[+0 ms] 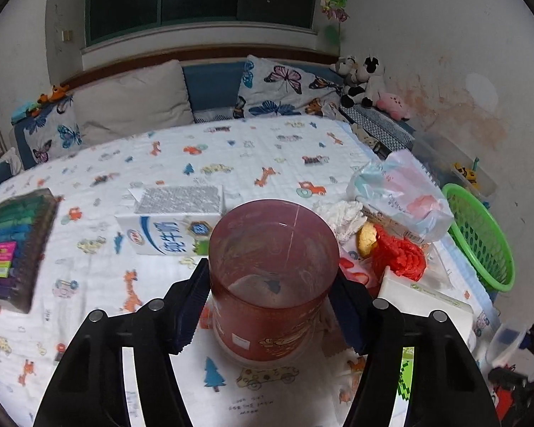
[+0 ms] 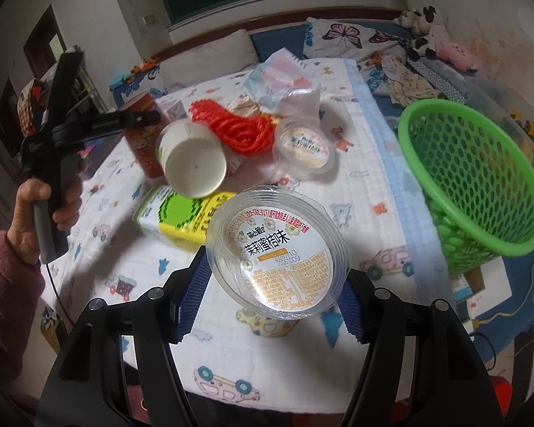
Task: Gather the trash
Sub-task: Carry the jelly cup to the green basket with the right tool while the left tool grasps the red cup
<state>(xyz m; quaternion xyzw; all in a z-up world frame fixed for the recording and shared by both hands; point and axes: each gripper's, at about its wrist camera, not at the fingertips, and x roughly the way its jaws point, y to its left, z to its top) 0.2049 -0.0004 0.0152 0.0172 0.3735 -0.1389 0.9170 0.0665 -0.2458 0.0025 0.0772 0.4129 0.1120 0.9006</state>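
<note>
Clear plastic forms the jelly cup (image 2: 279, 252), printed lid facing the camera, held tilted above the bedsheet (image 2: 366, 163) between the blue pads of the right gripper (image 2: 272, 297), whose jaws press on its two sides at a middling width. Just to its right stands the green basket (image 2: 477, 181), tipped a little, at the bed's edge. Beyond the cup lie a yellow-green carton (image 2: 181, 219), a white paper cup (image 2: 194, 163) on its side, an orange net bag (image 2: 242, 131), a second sealed jelly cup (image 2: 304, 147) and a crumpled plastic bag (image 2: 281, 82).

At the left gripper (image 1: 272, 302), a red translucent tub (image 1: 274, 270) stands upright on the sheet with the pads against its sides, the jaws set at a middling width. Behind it lies a white milk carton (image 1: 171, 227), and to its right crumpled tissue (image 1: 341, 217) beside the net bag. In the right wrist view a hand (image 2: 41, 210) in a maroon sleeve grips that left tool's handle.
</note>
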